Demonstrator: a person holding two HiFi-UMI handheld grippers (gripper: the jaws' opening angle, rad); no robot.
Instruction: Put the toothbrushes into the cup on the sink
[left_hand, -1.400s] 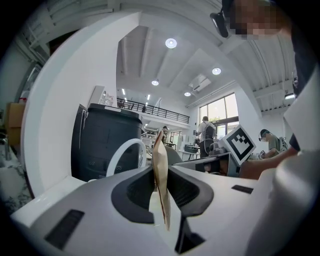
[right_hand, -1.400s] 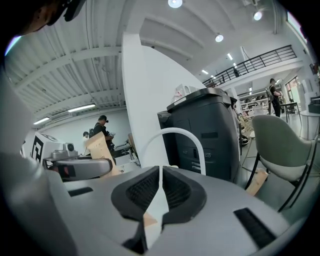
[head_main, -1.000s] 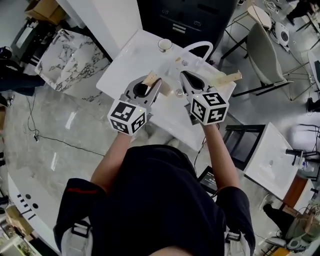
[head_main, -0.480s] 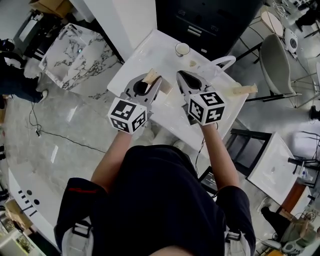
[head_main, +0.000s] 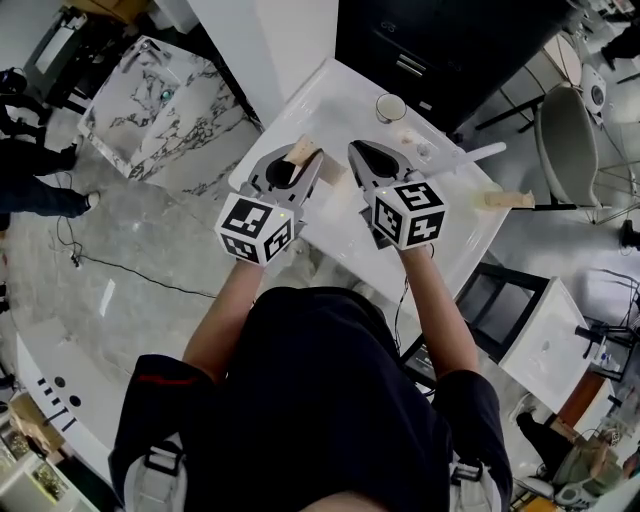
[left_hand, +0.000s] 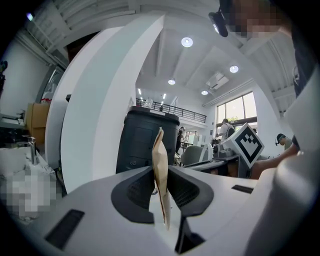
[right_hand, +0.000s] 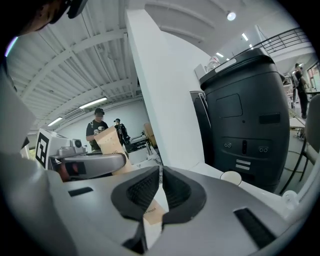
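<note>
My left gripper (head_main: 297, 163) is shut on a thin tan paper toothbrush pack (head_main: 303, 151), which stands upright between the jaws in the left gripper view (left_hand: 160, 165). My right gripper (head_main: 360, 153) sits beside it to the right, jaws shut. A tan printed piece (right_hand: 152, 214) shows under the right jaws; I cannot tell whether it is pinched. The white cup (head_main: 390, 107) stands at the far side of the white sink counter (head_main: 330, 95), beyond both grippers, and appears small in the right gripper view (right_hand: 231, 176). A second tan pack (head_main: 503, 200) lies at the counter's right end.
A white faucet (head_main: 472, 153) reaches over the counter's right part, with small items (head_main: 406, 137) near the cup. A dark cabinet (head_main: 450, 40) stands behind the sink and a marble slab (head_main: 160, 100) to the left. A chair (head_main: 565, 130) is at the right.
In the head view the sink counter, cup and second pack have slid to the right and lower. Both grippers keep the same pose and grip.
</note>
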